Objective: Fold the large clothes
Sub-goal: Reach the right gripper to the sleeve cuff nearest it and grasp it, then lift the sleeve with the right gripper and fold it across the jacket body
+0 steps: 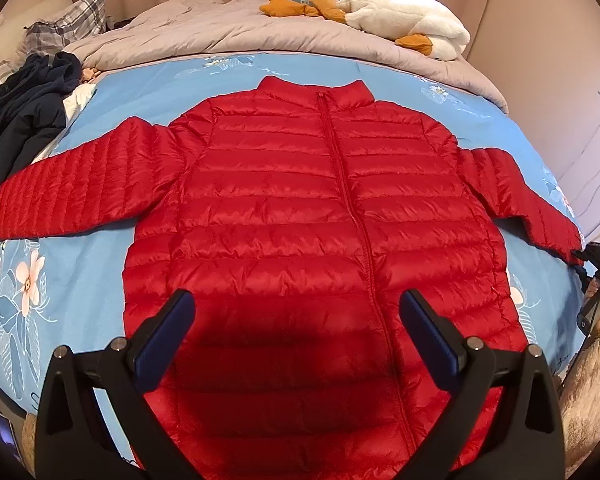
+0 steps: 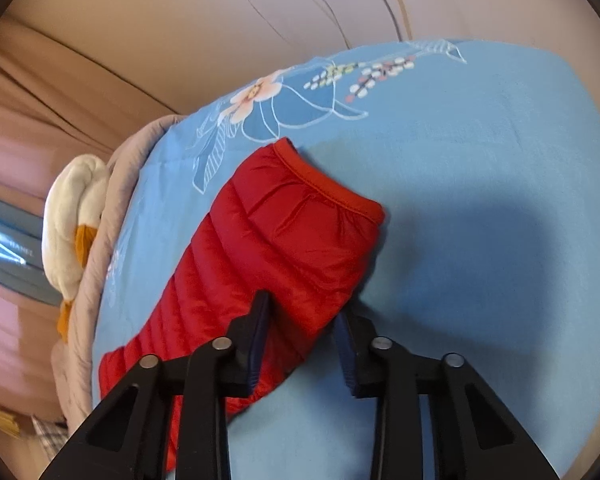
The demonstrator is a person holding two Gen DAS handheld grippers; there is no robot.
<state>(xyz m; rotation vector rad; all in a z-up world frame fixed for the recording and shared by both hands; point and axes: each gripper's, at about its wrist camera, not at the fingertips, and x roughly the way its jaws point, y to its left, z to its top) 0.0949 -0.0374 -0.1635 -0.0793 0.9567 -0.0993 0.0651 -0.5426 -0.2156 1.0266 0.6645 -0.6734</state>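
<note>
A: Where is the red jacket [image 1: 300, 216] now?

B: It lies flat on the blue bed sheet [image 1: 60, 264], zip side up, with both sleeves spread out to the sides

A: What is the right gripper [image 2: 302, 320] doing?

B: Its two fingers are pinched on the sleeve [image 2: 284, 240], a little way back from the cuff [image 2: 328, 192]. The puffy cloth is squeezed between them

A: And the left gripper [image 1: 296, 312]?

B: It hangs over the bottom of the jacket with its fingers wide apart, holding nothing

A: So which step is this?

B: I think the first fold, the sleeve. Next it should lift the sleeve and carry it across the chest without letting it slip
</note>
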